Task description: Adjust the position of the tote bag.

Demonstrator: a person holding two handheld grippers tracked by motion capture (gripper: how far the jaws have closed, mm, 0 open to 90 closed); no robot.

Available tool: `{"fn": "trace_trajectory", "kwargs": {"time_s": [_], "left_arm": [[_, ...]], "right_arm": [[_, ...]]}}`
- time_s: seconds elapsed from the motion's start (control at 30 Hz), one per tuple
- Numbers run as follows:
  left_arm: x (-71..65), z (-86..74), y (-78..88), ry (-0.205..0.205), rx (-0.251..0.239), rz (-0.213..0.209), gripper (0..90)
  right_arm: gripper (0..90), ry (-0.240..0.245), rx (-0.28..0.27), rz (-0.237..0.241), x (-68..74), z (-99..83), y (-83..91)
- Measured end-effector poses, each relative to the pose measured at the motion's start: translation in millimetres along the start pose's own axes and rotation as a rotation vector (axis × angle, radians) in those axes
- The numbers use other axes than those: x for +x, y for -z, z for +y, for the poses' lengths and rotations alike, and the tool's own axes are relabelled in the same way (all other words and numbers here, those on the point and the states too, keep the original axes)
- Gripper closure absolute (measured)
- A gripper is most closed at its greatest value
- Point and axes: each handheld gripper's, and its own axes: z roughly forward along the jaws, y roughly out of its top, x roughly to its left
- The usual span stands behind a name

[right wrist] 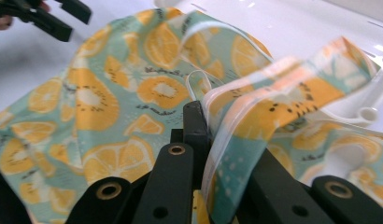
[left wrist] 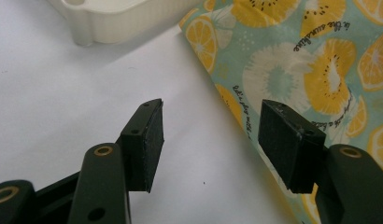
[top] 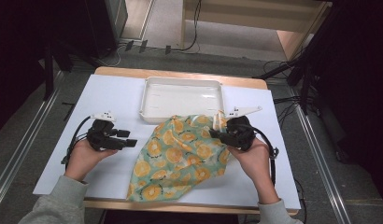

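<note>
A teal cloth printed with orange citrus slices [top: 178, 156] lies on the white table cover [top: 110, 100]; its far edge reaches the white tray [top: 182, 97]. My right gripper [top: 216, 134] is shut on the cloth's right edge and holds a fold of it lifted [right wrist: 255, 116]; the fabric is pinched between the black jaws. My left gripper [top: 132, 143] rests to the left of the cloth with its jaws open and nothing between the pads [left wrist: 150, 140]. In the left gripper view the cloth [left wrist: 297, 60] lies just beyond the right jaw.
The shallow white tray [left wrist: 115, 21] stands at the back centre of the table. Bare white cover lies left of the cloth and at the back corners. Dark stands and cables [top: 283, 70] surround the table on the floor.
</note>
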Motion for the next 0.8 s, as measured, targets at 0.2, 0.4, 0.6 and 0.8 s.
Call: {"fn": "trace_trajectory", "kwargs": {"time_s": [0.2,0.4,0.6,0.8], "left_arm": [[-2.0,0.2,0.2,0.000,-0.005,-0.006,41.3],[-3.5,0.5,0.5,-0.007,-0.008,-0.010,41.3],[-4.0,0.6,0.5,-0.005,-0.013,-0.011,41.3],[-5.4,1.0,0.4,-0.009,-0.011,-0.010,41.4]], "right_arm": [[89.2,0.037,-0.014,0.037,23.5,1.5,2.8],[89.2,0.083,-0.013,0.081,51.3,1.8,-0.3],[89.2,0.105,-0.024,0.114,71.9,-1.2,1.8],[89.2,0.115,-0.030,0.141,85.6,-3.1,-2.4]]}}
